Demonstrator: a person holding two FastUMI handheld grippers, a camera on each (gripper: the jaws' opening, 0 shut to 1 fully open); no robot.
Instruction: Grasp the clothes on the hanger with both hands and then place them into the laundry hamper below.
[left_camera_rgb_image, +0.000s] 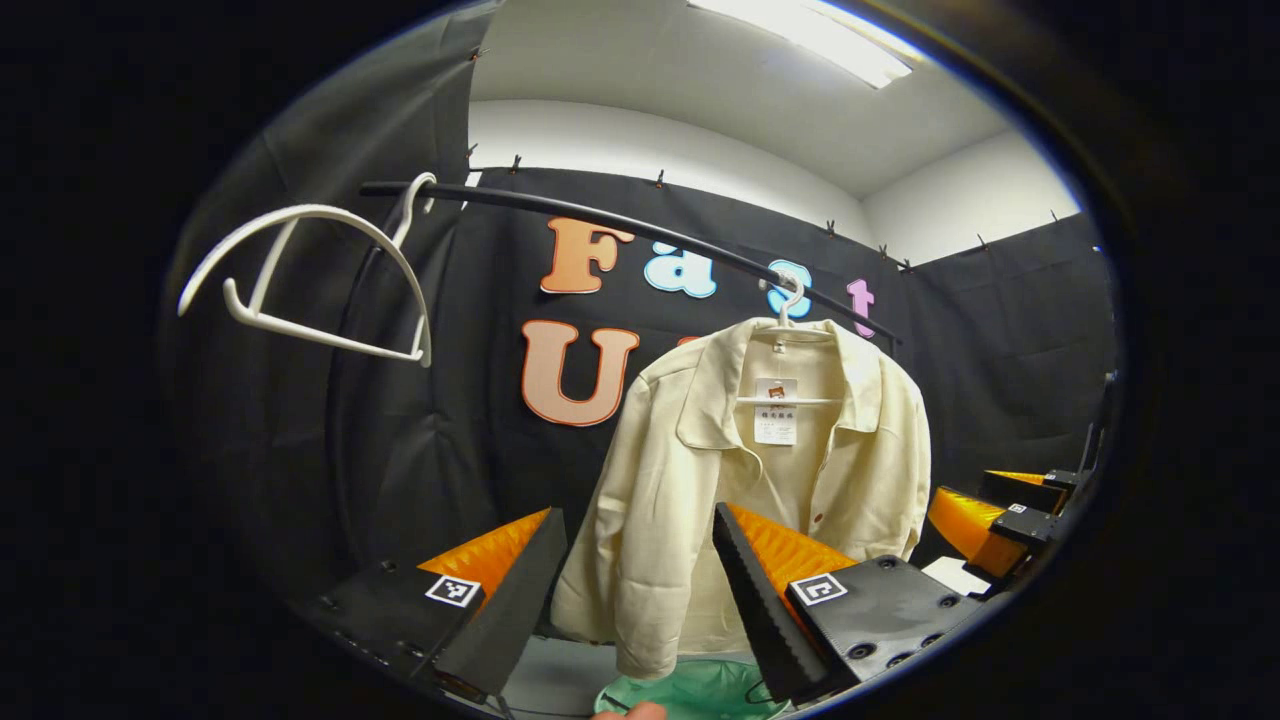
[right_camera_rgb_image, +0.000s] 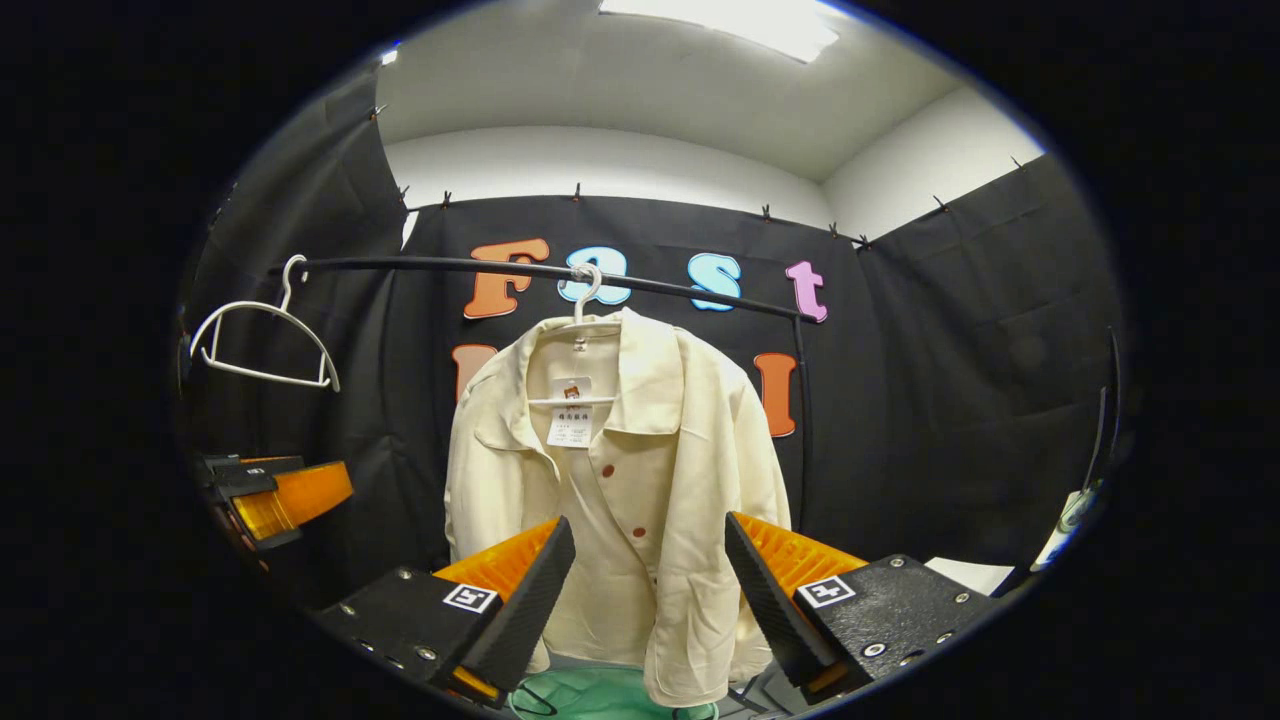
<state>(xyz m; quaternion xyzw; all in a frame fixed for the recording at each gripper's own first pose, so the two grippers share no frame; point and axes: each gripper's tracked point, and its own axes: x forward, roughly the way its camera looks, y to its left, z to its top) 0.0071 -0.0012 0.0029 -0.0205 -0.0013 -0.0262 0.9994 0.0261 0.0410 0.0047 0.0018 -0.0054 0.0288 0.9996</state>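
Jacket (left_camera_rgb_image: 700, 480), cream-coloured, hangs on a white hanger (left_camera_rgb_image: 790, 300) from the black rail (left_camera_rgb_image: 620, 225), right of centre in the left gripper view and mid-frame in the right gripper view. Left gripper (left_camera_rgb_image: 640, 590) and right gripper (right_camera_rgb_image: 650, 590) both stand wide open before it, holding nothing. A spare empty hanger (right_camera_rgb_image: 262, 340) dangles at upper left. The green hamper (right_camera_rgb_image: 600, 695) peeks in at the bottom edge. By my reckoning nothing is done yet: the grasp, the lift off and the drop all remain.
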